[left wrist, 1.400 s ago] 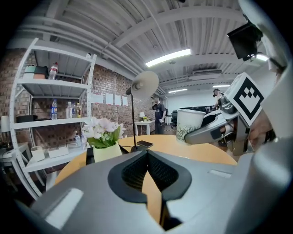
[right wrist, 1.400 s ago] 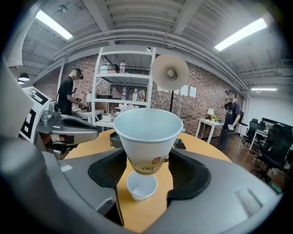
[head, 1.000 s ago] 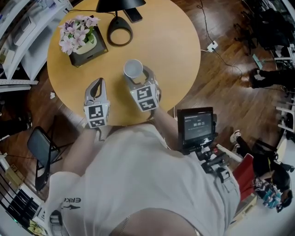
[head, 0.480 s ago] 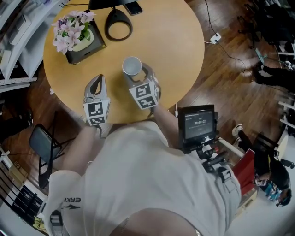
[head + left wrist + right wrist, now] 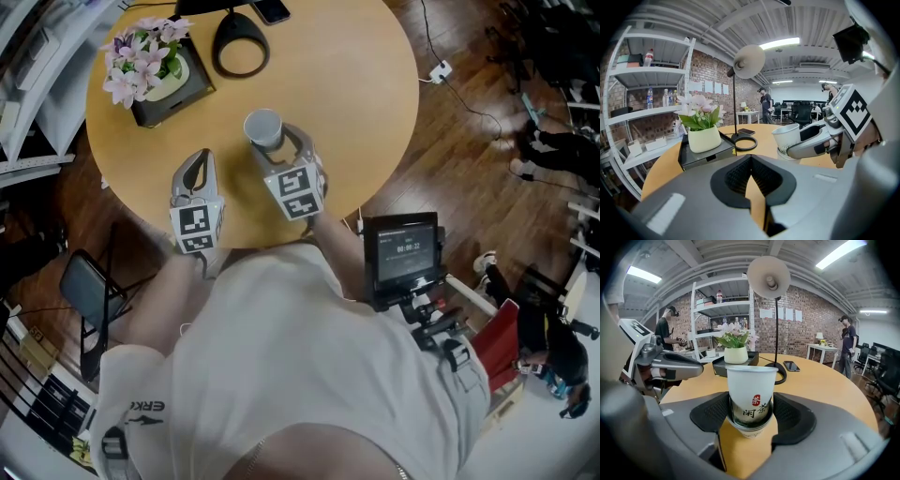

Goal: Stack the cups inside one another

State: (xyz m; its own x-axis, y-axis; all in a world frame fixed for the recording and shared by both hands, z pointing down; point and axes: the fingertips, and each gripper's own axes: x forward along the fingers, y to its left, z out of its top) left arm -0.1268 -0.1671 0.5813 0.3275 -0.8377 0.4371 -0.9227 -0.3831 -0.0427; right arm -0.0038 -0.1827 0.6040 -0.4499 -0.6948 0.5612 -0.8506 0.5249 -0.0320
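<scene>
A white paper cup (image 5: 751, 390) with a red seal and dark characters stands upright between the pads of my right gripper (image 5: 750, 405), which is shut on it. Its bottom sits inside a second white cup (image 5: 749, 426), whose rim shows just below. The left gripper view has the same pair: the upper cup (image 5: 790, 135) nested in the lower cup (image 5: 787, 153). From the head view the cup (image 5: 263, 128) is near the middle of the round wooden table (image 5: 356, 103), with my right gripper (image 5: 275, 148) around it. My left gripper (image 5: 195, 171) hovers to its left, shut and empty (image 5: 751, 159).
A pot of pink flowers (image 5: 142, 67) on a black tray stands at the table's back left. A black lamp base (image 5: 241, 54) and a phone (image 5: 270, 9) lie behind the cups. A folding chair (image 5: 84, 300) and a small screen (image 5: 403, 251) flank the person.
My right gripper has sunk a little with the cup, setting it deeper into the lower cup. The left gripper has stayed where it was.
</scene>
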